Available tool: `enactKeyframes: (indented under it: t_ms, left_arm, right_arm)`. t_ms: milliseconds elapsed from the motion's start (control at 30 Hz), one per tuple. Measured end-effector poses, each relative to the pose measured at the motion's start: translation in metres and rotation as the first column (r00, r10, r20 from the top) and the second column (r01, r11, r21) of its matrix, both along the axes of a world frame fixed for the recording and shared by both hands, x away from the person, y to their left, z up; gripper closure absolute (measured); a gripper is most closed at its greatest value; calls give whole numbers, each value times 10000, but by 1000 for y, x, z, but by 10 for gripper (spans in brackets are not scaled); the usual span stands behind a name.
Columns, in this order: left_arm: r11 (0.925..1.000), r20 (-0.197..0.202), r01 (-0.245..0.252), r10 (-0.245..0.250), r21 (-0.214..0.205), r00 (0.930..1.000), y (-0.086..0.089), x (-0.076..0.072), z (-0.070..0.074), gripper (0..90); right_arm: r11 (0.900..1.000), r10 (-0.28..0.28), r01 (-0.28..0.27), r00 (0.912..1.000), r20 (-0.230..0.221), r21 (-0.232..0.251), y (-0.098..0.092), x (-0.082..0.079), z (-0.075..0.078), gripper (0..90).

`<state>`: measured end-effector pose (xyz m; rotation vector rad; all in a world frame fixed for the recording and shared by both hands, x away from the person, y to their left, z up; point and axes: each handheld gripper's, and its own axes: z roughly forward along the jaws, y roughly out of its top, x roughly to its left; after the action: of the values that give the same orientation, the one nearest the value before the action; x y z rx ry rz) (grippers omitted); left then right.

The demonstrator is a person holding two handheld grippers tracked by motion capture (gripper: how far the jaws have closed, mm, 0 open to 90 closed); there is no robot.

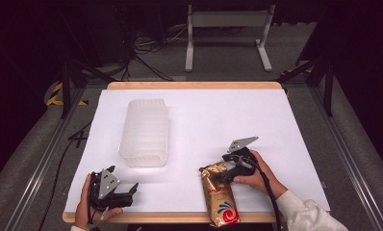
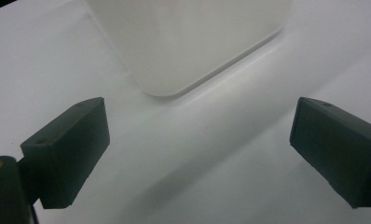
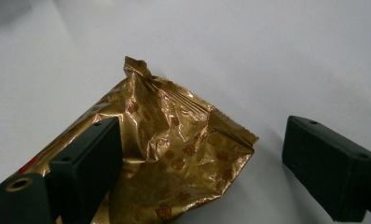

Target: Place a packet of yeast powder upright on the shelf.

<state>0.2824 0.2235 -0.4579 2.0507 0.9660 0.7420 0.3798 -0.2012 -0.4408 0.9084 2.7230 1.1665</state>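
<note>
From the high view, a white-topped desk (image 1: 237,115) stands on grey floor amid dark surroundings; a gold packet (image 1: 220,195) lies at its near edge beside the right gripper (image 1: 217,176). Left gripper view: jaws apart over bare white, facing a translucent box (image 2: 188,42). Right gripper view: jaws apart around the packet's crimped end.

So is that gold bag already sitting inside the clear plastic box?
No, the gold bag lies flat on the white table near its front edge, well apart from the plastic box.
</note>
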Motion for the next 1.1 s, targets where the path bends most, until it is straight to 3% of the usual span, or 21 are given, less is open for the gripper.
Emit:
enactKeyframes:
  t_ms: [267,367,433,567,633,833,1100]
  left_arm:
    - [10000,15,33,-33,9,10000,-1,-1,0,59]
    - [10000,16,15,-15,4,10000,-2,-1,0,59]
    - [10000,25,18,-19,6,10000,-2,-1,0,60]
    - [10000,13,17,-17,29,10000,-1,-1,0,60]
    - [10000,5,39,-39,37,10000,-1,-1,0,60]
    - [10000,11,17,-17,43,10000,-1,-1,0,60]
    - [10000,52,-70,70,21,10000,-1,-2,1,66]
  right_arm:
    - [9994,-330,322,9975,-624,-140,0,-4,5,409]
    - [9976,-639,624,9967,-503,-311,-1,-4,6,572]
    - [9957,-885,869,9947,-528,-330,-3,-2,5,633]
    - [9940,-878,873,9961,-41,-665,-2,-3,6,764]
    - [9954,-816,808,9966,-138,-509,-3,-3,4,859]
    - [9972,-628,622,9979,-126,-419,-4,-2,4,900]
    - [9986,-520,520,9985,187,12,-6,-7,18,900]
